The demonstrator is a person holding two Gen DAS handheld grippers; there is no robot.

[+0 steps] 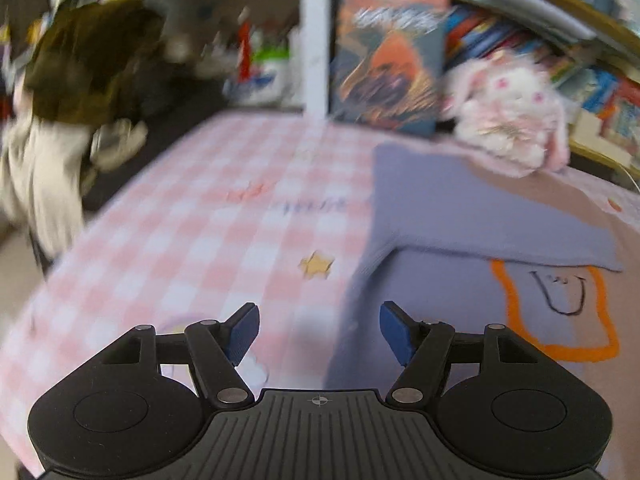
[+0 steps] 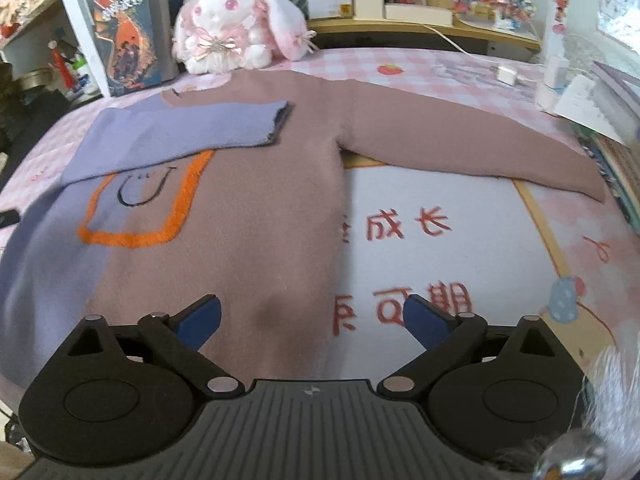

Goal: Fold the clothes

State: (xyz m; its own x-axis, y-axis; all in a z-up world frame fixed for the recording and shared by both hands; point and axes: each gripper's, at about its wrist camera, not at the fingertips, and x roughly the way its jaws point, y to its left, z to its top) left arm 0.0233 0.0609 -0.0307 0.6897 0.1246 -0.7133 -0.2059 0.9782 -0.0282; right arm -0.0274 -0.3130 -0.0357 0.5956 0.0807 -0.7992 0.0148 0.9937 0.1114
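Note:
A sweater (image 2: pixel 256 184), half mauve-brown and half lavender, lies flat on the pink checked table cover (image 2: pixel 440 68). It has an orange outlined patch with a drawn smile (image 2: pixel 140 208). Its lavender sleeve (image 2: pixel 188 132) is folded across the chest. Its brown sleeve (image 2: pixel 460 144) lies stretched out to the right. My right gripper (image 2: pixel 312 316) is open and empty above the hem on the sweater's right side. My left gripper (image 1: pixel 318 332) is open and empty over the sweater's lavender left edge (image 1: pixel 460 220); that view is blurred.
A pink and white plush rabbit (image 2: pixel 232 20) sits at the back, touching the collar. A book (image 2: pixel 128 40) stands left of it against a white post. Shelves of books run behind. A white charger and cable (image 2: pixel 508 74) lie at the back right, with stacked books (image 2: pixel 616 160) at the right edge.

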